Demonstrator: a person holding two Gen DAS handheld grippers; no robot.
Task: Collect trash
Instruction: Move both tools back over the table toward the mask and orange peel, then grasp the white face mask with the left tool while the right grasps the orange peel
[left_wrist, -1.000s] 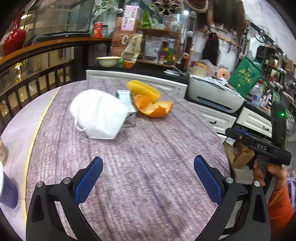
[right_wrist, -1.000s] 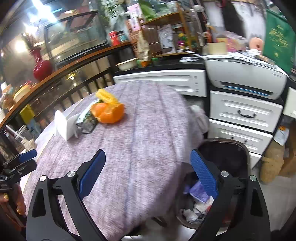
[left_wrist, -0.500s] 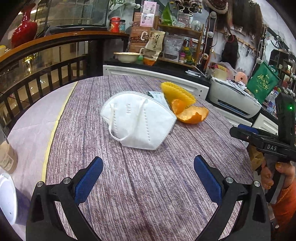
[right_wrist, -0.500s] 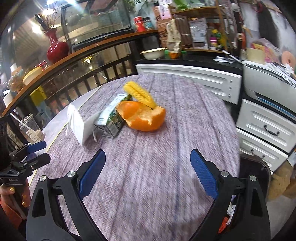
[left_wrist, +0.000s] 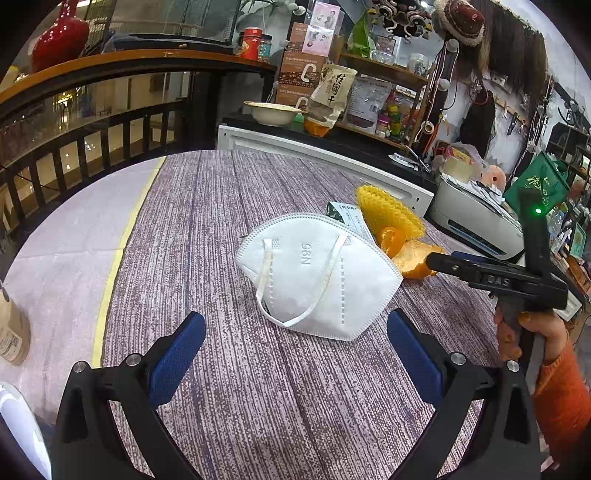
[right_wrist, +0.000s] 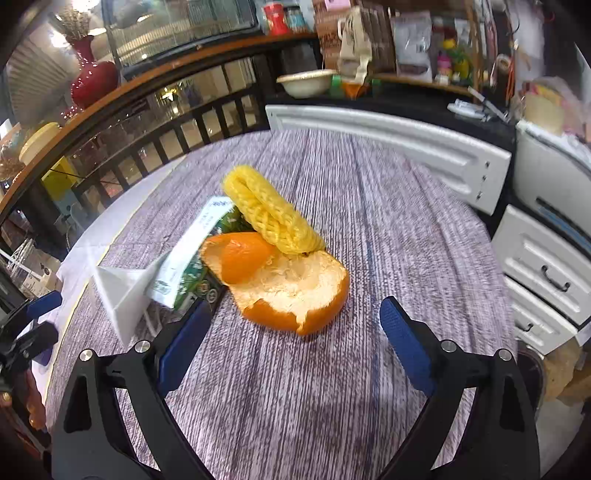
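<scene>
A white N95 mask lies on the purple-grey table, just ahead of my open, empty left gripper. Behind it lie a green-white carton, yellow foam fruit netting and orange peel. In the right wrist view my right gripper is open and empty, its fingers either side of the near edge of the orange peel. The netting rests on the peel. The carton and the mask lie left of it.
White drawers and a printer stand right of the table. A railing runs behind on the left. A bottle stands at the left edge. The other gripper shows at right.
Both grippers have moved forward over the table. The mask is now close in front of the left gripper, and the orange peel sits between the right gripper's fingers. The bin has left the right view.
</scene>
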